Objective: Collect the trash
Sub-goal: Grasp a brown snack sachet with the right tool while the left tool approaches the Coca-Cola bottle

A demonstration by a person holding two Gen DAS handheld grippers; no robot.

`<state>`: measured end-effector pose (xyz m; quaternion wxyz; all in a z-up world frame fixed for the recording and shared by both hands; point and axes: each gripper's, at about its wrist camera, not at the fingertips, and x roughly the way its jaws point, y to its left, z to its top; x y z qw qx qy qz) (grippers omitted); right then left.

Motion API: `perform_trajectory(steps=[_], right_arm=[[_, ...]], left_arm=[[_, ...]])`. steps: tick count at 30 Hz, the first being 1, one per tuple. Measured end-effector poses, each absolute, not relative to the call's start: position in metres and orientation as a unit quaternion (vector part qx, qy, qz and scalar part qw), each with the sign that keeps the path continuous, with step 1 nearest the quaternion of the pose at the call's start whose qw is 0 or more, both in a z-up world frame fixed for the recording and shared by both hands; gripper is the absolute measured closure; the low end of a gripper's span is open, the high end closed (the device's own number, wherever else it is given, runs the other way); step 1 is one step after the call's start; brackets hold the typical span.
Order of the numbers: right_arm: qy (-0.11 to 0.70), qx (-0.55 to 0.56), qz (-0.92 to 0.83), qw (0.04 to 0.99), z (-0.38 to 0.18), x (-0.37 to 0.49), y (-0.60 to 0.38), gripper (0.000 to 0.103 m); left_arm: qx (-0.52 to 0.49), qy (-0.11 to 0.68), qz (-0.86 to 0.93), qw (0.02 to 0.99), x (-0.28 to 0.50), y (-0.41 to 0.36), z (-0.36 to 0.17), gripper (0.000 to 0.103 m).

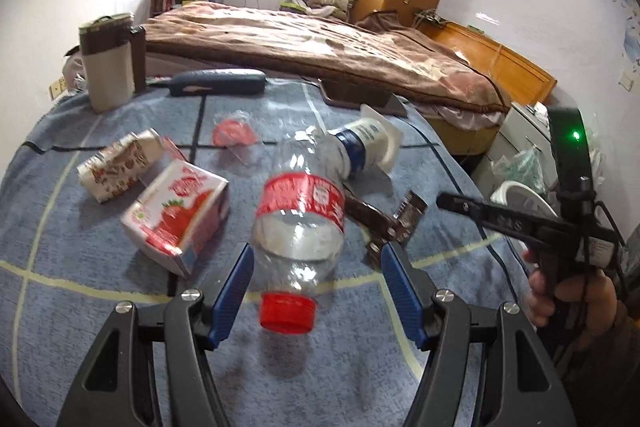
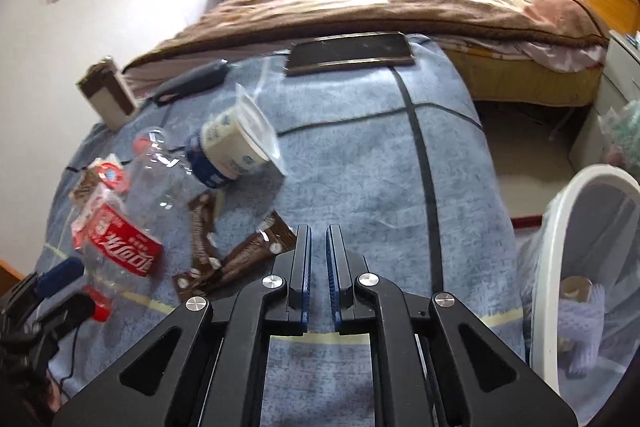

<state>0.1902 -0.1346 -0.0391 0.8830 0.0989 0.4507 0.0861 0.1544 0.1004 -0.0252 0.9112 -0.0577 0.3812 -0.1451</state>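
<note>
White bin [image 2: 576, 227] cut off right

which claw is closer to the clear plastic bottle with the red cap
Left. The left claw is open around the plastic bottle; the right claw is off to its side, near the chocolate wrapper.

Bottle [image 1: 300, 211] on table [image 1: 100, 307], carton [image 1: 178, 215] left, wrapper [image 1: 394, 223] right, cup [image 1: 368, 143] behind.
</note>
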Motion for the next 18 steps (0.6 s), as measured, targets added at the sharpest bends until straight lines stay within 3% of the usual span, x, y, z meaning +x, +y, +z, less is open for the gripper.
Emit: perform_trajectory(steps=[3,6,8,15,17,18], right_arm=[[0.457,0.113,0.086,0.878,-0.043,0.192,-0.129,0.087],[0.466,0.121,0.087,0.872,-0.05,0.198,-0.12,0.062],[0.47,0.134,0.096,0.867,-0.053,0.202,-0.115,0.054],[0.472,0.073,0.067,0.876,-0.055,0.21,-0.089,0.054],[0.466,0.052,0.06,0.881,-0.055,0.207,-0.085,0.064],[0.463,0.045,0.058,0.883,-0.055,0.206,-0.085,0.078]], left_arm=[[-0.061,0.38,-0.139,0.912,0.161,0.102,-0.025,0.035],[-0.057,0.385,-0.134,0.912,0.167,0.103,-0.028,0.035],[-0.057,0.386,-0.13,0.912,0.17,0.105,-0.03,0.035],[-0.063,0.383,-0.122,0.914,0.18,0.112,-0.028,0.035],[-0.061,0.382,-0.122,0.914,0.181,0.112,-0.027,0.035],[-0.06,0.381,-0.124,0.914,0.181,0.111,-0.027,0.035]])
